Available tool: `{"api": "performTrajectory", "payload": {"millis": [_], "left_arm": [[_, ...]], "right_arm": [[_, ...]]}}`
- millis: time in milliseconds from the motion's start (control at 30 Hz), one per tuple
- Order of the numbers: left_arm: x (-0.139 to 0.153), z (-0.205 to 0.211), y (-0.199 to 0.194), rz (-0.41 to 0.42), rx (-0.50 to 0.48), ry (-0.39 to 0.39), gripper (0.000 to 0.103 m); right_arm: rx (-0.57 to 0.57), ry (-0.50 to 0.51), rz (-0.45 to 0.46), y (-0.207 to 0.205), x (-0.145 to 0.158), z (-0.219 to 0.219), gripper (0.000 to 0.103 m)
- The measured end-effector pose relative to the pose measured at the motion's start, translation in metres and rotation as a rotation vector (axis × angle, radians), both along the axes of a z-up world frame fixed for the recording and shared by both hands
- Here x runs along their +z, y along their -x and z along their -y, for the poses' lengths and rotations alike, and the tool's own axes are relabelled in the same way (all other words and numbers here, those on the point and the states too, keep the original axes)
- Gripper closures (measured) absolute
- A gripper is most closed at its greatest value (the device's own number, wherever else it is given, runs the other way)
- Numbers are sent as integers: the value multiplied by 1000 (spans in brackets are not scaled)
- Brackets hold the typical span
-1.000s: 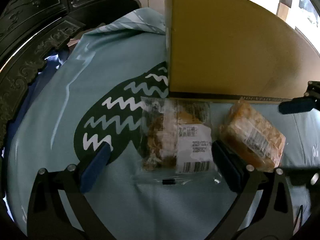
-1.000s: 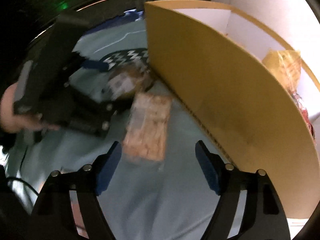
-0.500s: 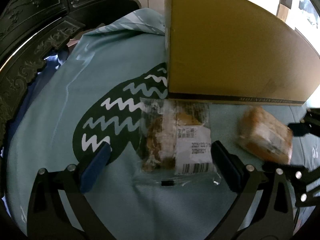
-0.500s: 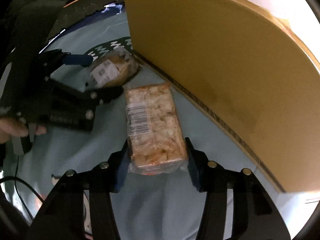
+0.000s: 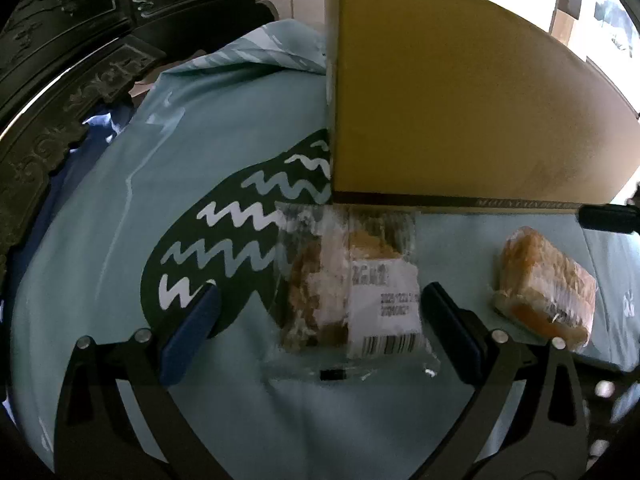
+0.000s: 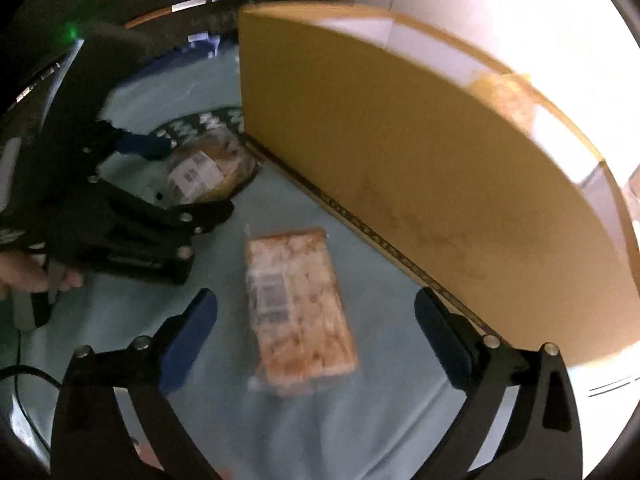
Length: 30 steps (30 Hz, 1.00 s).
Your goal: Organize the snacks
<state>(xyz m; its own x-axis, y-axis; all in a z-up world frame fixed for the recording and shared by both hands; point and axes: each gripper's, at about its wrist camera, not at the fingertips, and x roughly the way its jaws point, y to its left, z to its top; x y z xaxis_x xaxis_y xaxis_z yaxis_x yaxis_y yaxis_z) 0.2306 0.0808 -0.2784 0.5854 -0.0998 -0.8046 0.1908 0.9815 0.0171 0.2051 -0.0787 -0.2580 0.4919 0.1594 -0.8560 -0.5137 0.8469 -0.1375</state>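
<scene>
Released snack bar (image 6: 298,312), lying between parted right hand-held gripper (image 6: 316,336) fingers

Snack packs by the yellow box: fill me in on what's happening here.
A person holds two grippers over a light blue cloth. The left gripper is open around a clear-wrapped pastry with a barcode label. The right gripper is open over a wrapped rice-cracker bar lying on the cloth. Neither snack is gripped. The yellow box stands beside both, with at least one packet inside.
</scene>
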Motion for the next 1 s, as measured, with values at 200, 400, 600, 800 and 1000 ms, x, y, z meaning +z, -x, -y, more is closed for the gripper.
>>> {"api": "performTrajectory", "payload": {"millis": [200, 400, 600, 800, 1000], "left_arm": [[0, 2, -3, 2, -7, 1, 2], [-2, 3, -5, -1, -8, 0, 2], [-2, 4, -6, -4, -1, 2, 2], [5, 12, 4, 35, -40, 28, 48], [6, 17, 14, 31, -67, 59, 48]], "right_arm": [[21, -3, -44, -15, -12, -9, 4], [37, -21, -60, -16, -16, -12, 5], [-3, -71, -146, -20, -18, -2, 15], [-60, -177, -172, -7, -5, 17, 57], [-135, -256, -200, 23, -3, 40, 57]]}}
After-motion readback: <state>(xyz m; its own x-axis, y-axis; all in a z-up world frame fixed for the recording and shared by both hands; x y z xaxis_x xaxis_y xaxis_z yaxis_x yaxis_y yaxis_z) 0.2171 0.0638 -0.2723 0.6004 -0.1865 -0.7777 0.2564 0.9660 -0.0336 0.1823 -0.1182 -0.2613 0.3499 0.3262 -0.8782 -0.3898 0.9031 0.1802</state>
